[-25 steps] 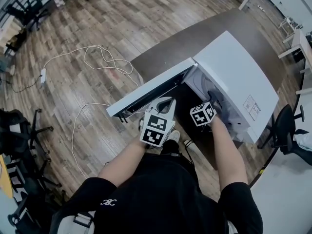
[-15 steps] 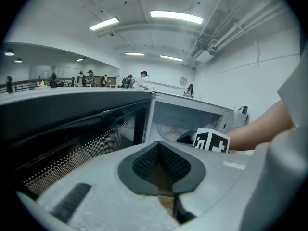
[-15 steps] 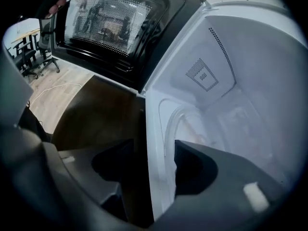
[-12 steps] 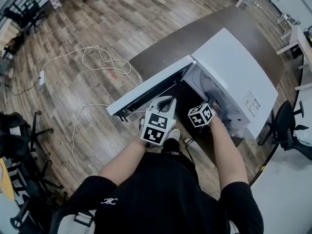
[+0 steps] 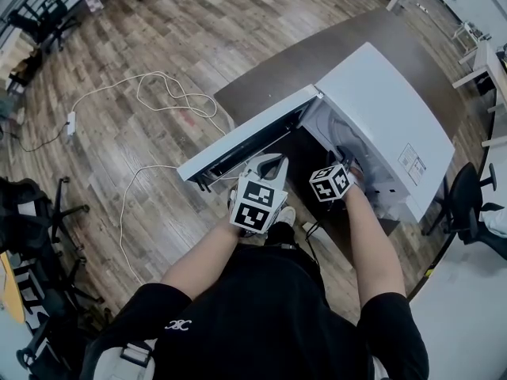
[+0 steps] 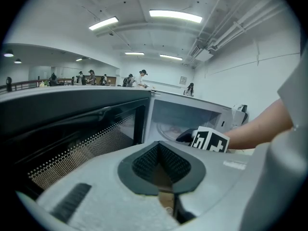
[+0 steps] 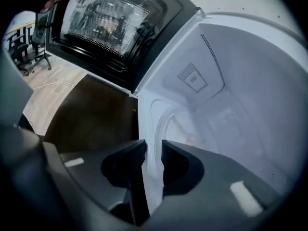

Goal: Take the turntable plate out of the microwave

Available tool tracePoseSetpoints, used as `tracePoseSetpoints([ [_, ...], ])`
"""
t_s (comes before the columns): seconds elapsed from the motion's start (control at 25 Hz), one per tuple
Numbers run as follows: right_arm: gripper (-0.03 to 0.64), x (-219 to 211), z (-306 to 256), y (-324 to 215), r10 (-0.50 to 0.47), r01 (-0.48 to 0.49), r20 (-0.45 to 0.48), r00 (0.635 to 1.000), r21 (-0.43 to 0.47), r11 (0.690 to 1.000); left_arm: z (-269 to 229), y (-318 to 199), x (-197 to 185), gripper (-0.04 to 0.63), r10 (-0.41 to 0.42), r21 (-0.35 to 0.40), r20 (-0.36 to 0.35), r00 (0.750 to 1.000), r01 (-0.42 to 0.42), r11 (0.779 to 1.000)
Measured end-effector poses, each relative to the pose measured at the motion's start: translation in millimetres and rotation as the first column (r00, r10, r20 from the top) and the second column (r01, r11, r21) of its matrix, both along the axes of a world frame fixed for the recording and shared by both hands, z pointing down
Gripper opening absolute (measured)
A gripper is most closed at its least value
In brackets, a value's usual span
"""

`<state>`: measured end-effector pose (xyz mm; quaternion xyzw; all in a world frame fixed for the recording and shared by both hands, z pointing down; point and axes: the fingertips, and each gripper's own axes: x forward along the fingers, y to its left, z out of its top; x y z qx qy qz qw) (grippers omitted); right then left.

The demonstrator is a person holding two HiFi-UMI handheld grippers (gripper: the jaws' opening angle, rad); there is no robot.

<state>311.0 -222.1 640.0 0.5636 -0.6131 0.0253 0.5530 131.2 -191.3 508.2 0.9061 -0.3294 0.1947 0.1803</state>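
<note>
The right gripper point(image 7: 154, 150) is reaching into the white microwave point(image 5: 388, 117). Its jaws are closing, with only a narrow gap left between the ribbed dark pads. In the right gripper view the thin curved rim of the turntable plate point(image 7: 183, 124) runs into that gap, and I cannot tell whether the pads press on it yet. The plate is clear glass, round, and lies on the floor of the cavity near its front lip. The left gripper point(image 6: 160, 153) is closed with nothing in it, its two pads meeting in a V. It is held just below the open door point(image 6: 82, 138).

The head view shows the microwave on a dark brown desk point(image 5: 277, 77), at the centre right of the frame. The door is swung out toward lower left, and both marker cubes are near the opening. The left gripper view adds the door's dotted metal mesh, the plate as a pale disc inside the cavity, and the right gripper's cube at centre right. The right gripper view shows the smooth white cavity walls and a small vent panel.
</note>
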Motion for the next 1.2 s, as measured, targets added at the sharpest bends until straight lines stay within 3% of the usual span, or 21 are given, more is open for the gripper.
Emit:
tracePoseSetpoints([
  [0.44, 0.133, 6.3, -7.7, 0.9, 0.058, -0.062, 0.124, 0.991, 0.027, 0.998, 5.6, 5.3, -0.8, 0.008, 0.007, -0.013, 0.01, 1.0, -0.007, 1.0],
  [1.04, 0.152, 6.3, -21.2, -7.5, 0.041, -0.049, 0.094, 0.995, 0.083, 0.995, 8.5, 1.3, -5.6, 0.008, 0.005, -0.026, 0.001, 1.0, -0.005, 1.0],
  [1.2, 0.152, 6.7, -18.0, -12.1, 0.028, -0.032, 0.059, 0.998, 0.061, 0.998, 11.2, 0.0, -7.7, 0.008, -0.001, -0.035, 0.002, 1.0, 0.001, 0.999],
])
